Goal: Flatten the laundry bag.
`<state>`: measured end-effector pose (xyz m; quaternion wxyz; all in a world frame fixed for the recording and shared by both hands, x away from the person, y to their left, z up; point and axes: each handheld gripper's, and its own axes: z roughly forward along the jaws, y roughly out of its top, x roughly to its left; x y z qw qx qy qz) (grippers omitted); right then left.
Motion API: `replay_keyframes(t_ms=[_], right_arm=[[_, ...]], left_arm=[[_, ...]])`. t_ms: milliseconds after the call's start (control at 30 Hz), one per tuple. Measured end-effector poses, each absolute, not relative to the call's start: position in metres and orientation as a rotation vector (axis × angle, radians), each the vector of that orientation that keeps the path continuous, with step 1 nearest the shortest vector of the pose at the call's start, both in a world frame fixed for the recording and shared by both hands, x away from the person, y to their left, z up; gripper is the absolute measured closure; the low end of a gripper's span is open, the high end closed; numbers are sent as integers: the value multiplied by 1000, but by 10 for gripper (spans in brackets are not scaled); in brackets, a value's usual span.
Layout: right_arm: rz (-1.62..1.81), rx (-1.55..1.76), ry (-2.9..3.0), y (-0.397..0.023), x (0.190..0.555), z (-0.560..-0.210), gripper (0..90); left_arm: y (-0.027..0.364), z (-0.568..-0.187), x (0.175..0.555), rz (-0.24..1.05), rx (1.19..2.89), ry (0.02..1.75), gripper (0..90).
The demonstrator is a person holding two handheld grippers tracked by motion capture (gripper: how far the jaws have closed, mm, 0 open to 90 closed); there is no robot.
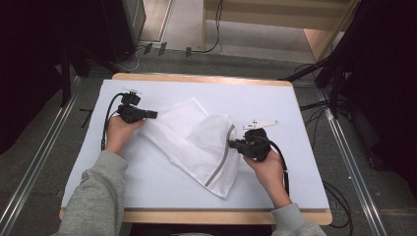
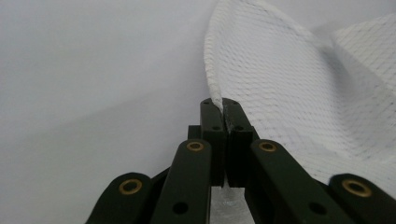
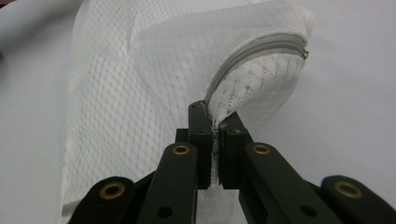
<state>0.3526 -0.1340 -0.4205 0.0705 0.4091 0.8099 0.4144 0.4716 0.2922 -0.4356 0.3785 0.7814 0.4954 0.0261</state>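
In the high view, a white mesh laundry bag (image 1: 196,140) lay across the middle of the table (image 1: 275,98), its long axis running from far-left to near-right, partly folded over itself. The left gripper (image 1: 153,114) met the bag's far-left corner, and the right gripper (image 1: 232,144) met the bag's right edge beside the grey zipper (image 1: 222,162), so each hand sat at its own end of the bag. In the left gripper view, the jaws were closed on the bag's hem, the mesh fanning up and right from them. In the right gripper view, the jaws were pinched shut on the zipper edge, the zipper (image 3: 254,51) curving up and away; any pull apart would likely stretch the bag along that axis.
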Motion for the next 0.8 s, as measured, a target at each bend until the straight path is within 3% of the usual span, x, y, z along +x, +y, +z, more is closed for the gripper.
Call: replay_keyframes(t_ms=[267,533,733,800], right_arm=[[1247,1264,2493,-132,333,-433,875],[1266,1251,2466,-141,331,-428,775],[1296,1269,2406,-160,330,-421,753],[1304,1281,2389,-167,331,-419,782]], left_arm=[[307,-439,471,76,1966,1330,900],[317,-440,471,100,1932,1365,880],[317,-430,465,110,1920,1334,686],[316,-423,460,122,1925,1311,631]])
